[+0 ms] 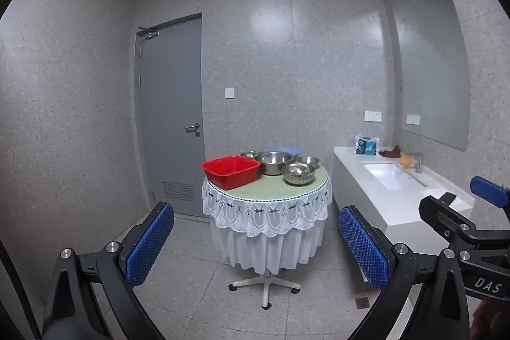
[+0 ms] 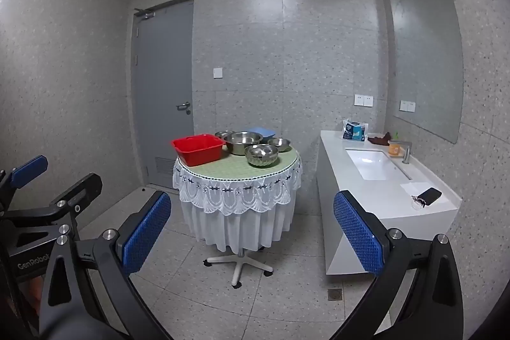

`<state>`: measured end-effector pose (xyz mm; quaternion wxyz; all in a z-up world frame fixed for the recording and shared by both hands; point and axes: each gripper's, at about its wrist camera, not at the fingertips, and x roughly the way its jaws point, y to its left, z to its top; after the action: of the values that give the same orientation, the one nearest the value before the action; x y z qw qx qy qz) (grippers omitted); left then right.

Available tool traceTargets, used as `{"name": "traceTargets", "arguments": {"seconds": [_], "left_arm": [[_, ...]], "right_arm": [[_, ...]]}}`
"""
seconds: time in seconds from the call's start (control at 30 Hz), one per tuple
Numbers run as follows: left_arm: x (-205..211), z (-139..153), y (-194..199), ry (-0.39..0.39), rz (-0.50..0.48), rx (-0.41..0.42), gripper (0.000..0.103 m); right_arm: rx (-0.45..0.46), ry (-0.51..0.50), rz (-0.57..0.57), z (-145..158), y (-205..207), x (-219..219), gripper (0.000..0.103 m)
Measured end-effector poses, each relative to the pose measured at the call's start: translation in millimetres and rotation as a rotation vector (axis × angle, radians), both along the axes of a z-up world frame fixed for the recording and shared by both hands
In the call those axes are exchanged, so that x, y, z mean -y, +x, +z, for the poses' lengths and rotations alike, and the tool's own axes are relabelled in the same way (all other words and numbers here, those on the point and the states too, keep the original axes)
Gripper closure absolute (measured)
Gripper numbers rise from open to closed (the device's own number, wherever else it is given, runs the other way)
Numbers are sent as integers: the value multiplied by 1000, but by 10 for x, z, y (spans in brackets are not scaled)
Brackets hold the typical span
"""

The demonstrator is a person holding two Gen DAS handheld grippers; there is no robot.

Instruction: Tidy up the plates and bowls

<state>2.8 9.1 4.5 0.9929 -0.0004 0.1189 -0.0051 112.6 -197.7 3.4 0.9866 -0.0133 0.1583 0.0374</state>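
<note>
A round table (image 1: pixel 255 191) (image 2: pixel 220 172) with a green top and white lace skirt stands ahead, well out of reach. On it are a red plastic basin (image 1: pixel 230 170) (image 2: pixel 198 148), a large steel bowl (image 1: pixel 273 162) (image 2: pixel 242 141), a patterned steel bowl (image 1: pixel 298 173) (image 2: pixel 261 154), two smaller steel bowls (image 1: pixel 306 161) (image 2: pixel 279 144) and a blue plate (image 1: pixel 287 149) (image 2: pixel 259 132) behind them. My left gripper (image 1: pixel 255 247) is open and empty. My right gripper (image 2: pixel 251 233) is open and empty. Each gripper shows at the edge of the other's view.
A white vanity counter (image 1: pixel 382 196) (image 2: pixel 382 193) with a sink (image 2: pixel 373 166) runs along the right wall, holding a tissue pack (image 2: pixel 353 129), an orange cup (image 2: pixel 394 148) and a dark phone (image 2: pixel 430 195). A grey door (image 1: pixel 170 117) is at the back left. Tiled floor lies between.
</note>
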Motion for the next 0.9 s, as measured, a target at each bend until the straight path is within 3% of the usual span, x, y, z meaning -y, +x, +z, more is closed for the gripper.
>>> {"name": "traceTargets", "arguments": {"seconds": [0.9], "left_arm": [[40,-43,52,14,9,1,1]], "right_arm": [[-15,15,7,-155,264,-169,0]]}}
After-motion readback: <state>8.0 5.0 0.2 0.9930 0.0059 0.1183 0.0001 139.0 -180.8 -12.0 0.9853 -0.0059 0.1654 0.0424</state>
